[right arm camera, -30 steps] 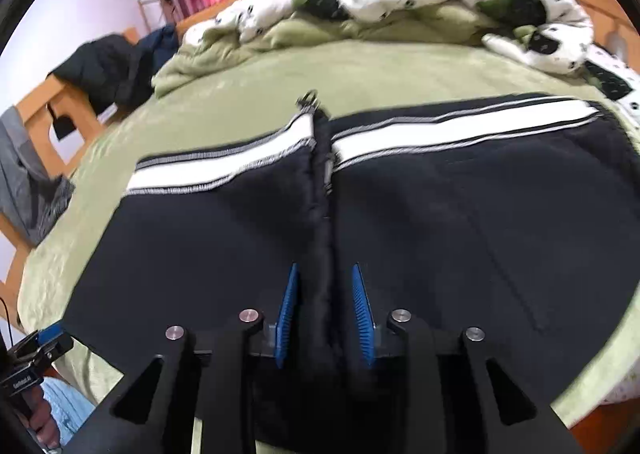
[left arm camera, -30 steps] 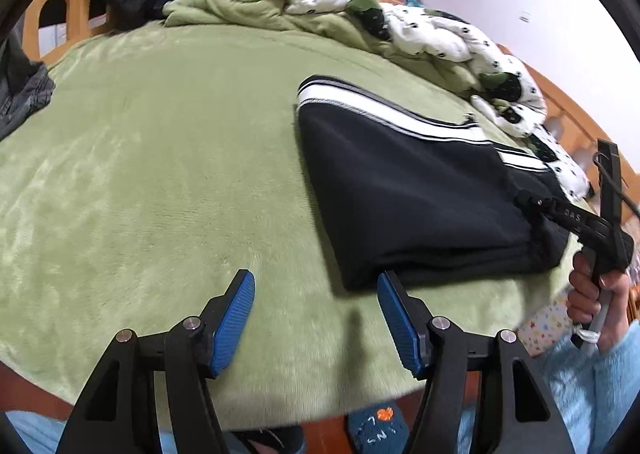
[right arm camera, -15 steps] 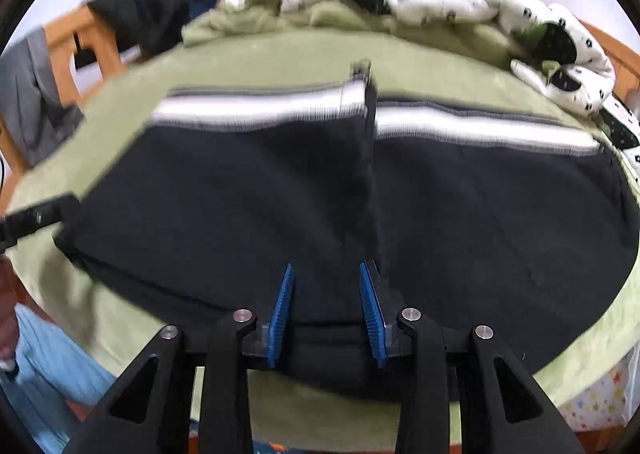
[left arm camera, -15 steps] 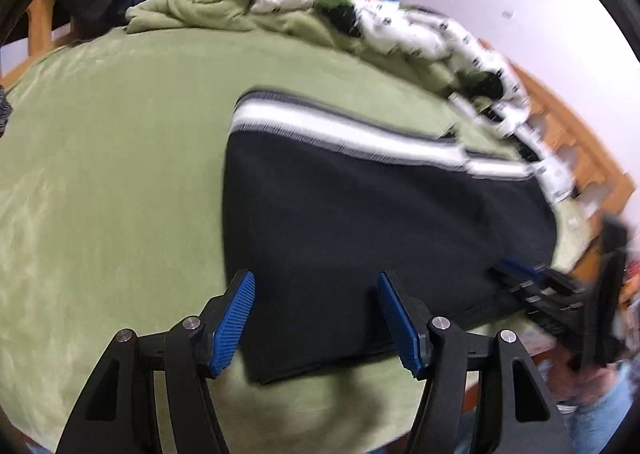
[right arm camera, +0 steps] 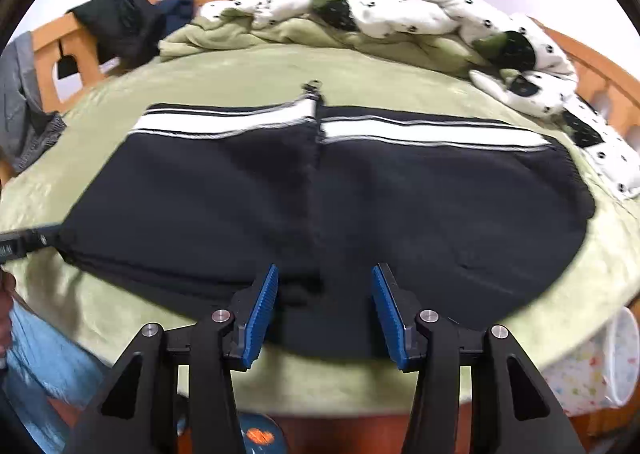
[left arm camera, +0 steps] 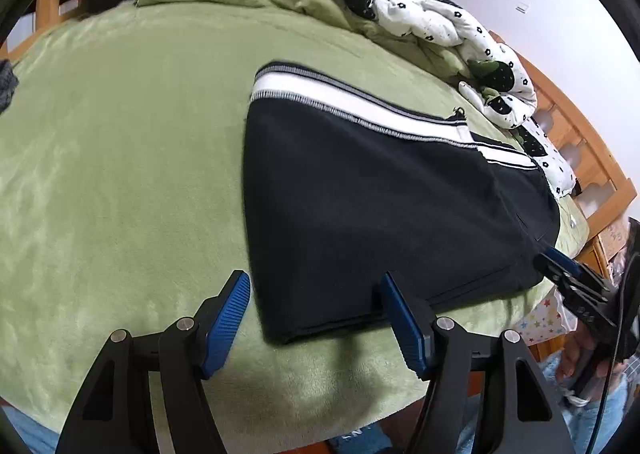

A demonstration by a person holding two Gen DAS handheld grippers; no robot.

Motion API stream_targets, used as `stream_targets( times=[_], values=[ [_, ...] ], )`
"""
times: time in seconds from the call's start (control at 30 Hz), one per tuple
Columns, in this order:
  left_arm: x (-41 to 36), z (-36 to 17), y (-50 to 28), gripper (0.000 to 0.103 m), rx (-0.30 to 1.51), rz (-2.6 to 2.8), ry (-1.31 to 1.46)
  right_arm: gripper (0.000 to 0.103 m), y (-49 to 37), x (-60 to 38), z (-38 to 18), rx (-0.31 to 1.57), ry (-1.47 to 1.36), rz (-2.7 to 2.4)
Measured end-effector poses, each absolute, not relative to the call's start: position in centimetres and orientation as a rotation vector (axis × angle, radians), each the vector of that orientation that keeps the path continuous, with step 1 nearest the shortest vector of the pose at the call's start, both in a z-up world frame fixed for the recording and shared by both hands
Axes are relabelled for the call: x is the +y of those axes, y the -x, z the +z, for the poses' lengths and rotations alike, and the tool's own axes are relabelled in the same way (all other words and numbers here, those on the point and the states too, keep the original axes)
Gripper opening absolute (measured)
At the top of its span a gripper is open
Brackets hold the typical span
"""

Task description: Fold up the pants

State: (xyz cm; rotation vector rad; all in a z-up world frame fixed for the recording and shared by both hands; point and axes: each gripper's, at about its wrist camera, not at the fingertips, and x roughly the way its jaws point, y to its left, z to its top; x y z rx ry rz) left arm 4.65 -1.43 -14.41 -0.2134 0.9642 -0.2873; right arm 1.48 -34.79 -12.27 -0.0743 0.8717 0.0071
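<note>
Black pants (left arm camera: 360, 205) with white stripes along the far edge lie flat on the green blanket (left arm camera: 120, 173). My left gripper (left arm camera: 316, 298) hovers at their near left corner, which shows between the blue fingers without touching the pads; its jaws stand wide and are opening. In the right wrist view the pants (right arm camera: 400, 205) spread across the bed, a centre seam running away from me. My right gripper (right arm camera: 324, 294) is over their near edge, jaws opening, the pads clear of the cloth. Its tip (left arm camera: 554, 258) reaches the pants' right end.
A crumpled white spotted duvet (right arm camera: 400, 9) and a bunched green blanket (right arm camera: 240, 37) fill the far side. Dark clothes (right arm camera: 116, 21) hang on the wooden bed frame (right arm camera: 44, 45) at the left. A person's hand (left arm camera: 584, 350) and light blue clothing show beyond the near bed edge.
My right gripper let go of the raised fold of black cloth, widened and drew back to the near edge. The left gripper moved right, so the pants' corner now lies between its fingers.
</note>
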Motion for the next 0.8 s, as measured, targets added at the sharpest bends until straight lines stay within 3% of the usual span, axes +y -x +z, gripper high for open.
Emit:
stream_targets(
  times=[0.1, 0.23, 0.3, 0.8],
  values=[
    [-1.5, -13.5, -4.6, 0.065, 0.956, -0.295, 0.203, 0.048, 0.3, -36.9, -9.8, 0.825, 0.031, -0.087],
    [-0.9, -12.9, -5.0, 0.066, 0.941, -0.263, 0.243, 0.06, 1.7, -41.6, -8.4, 0.797, -0.09, -0.165],
    [-0.4, -13.0, -5.5, 0.066, 0.953, -0.268, 0.282, 0.06, 1.7, -43.8, -8.8, 0.801, -0.125, -0.231],
    [2.1, -16.6, -12.4, 0.065, 0.981, -0.351, 0.427, 0.064, -5.5, -58.1, -18.0, 0.764, -0.632, -0.215]
  ],
)
